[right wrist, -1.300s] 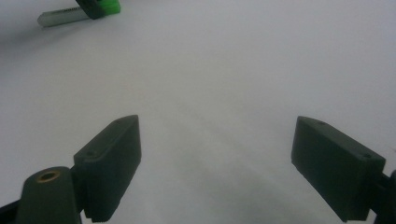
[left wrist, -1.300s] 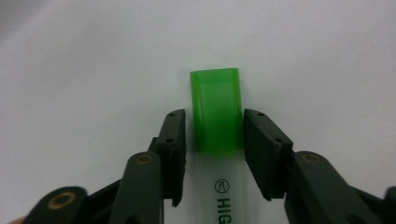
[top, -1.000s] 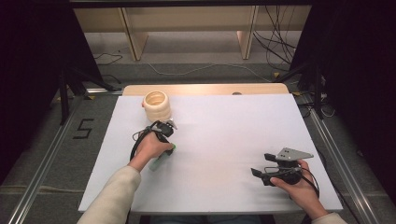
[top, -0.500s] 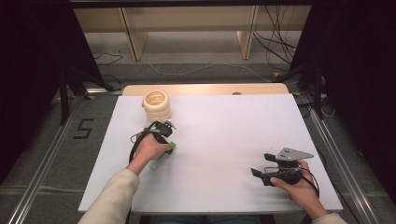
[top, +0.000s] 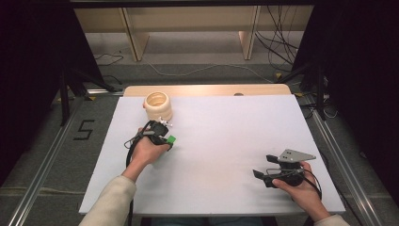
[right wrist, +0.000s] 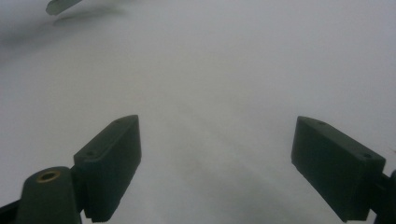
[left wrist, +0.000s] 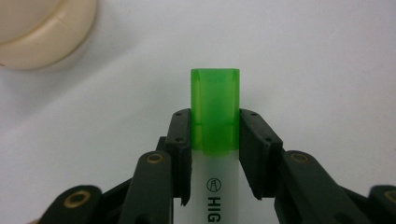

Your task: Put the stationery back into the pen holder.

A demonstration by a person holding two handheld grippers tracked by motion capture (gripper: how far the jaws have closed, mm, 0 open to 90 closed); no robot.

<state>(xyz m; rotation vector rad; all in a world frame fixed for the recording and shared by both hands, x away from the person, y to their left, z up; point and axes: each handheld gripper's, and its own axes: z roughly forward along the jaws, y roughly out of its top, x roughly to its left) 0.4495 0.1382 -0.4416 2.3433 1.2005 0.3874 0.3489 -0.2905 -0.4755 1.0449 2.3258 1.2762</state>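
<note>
The left hand-held gripper squeezes a highlighter by its green cap; up close, black letters show. From above, a cream ring holder stands near on the white table. The right hand-held gripper gapes wide, empty.

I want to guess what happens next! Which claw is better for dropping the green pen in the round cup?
Probably the left claw. It is already shut on the green pen, and the cup stands close by. The right claw is open, holding nothing, much farther off.
</note>
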